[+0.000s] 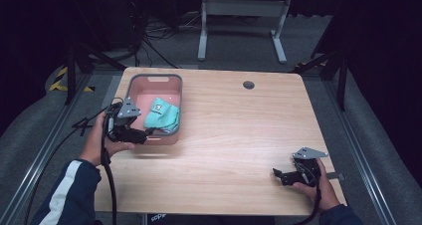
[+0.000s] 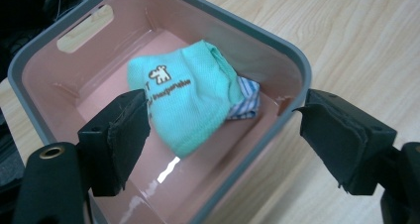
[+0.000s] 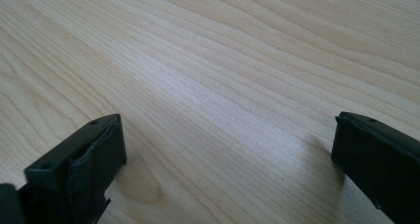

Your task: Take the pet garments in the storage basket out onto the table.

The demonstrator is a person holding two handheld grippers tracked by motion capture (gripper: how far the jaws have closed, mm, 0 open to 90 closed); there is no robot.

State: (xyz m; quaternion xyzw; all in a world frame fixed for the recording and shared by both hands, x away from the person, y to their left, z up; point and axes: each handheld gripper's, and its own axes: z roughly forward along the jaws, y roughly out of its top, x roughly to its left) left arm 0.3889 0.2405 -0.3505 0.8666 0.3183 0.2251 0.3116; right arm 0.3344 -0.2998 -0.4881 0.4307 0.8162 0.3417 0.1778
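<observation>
A pink basket (image 1: 154, 78) with a grey rim sits on the left half of the wooden table (image 1: 239, 130). Inside it lies a folded mint-green sock (image 1: 161, 113) with a printed dog logo (image 2: 159, 75), on top of a blue striped cloth (image 2: 246, 100). My left gripper (image 1: 144, 134) hovers over the basket's near rim, open, its jaws wide apart with the sock (image 2: 190, 100) between and beyond them. My right gripper (image 1: 279, 175) rests low over bare wood at the table's near right, open with nothing between its jaws (image 3: 228, 154).
A round cable hole (image 1: 248, 84) sits near the table's far edge. Beyond the table stand a white frame (image 1: 243, 21) and cables on the grey floor. The basket has a slot handle (image 2: 84, 28) in its far wall.
</observation>
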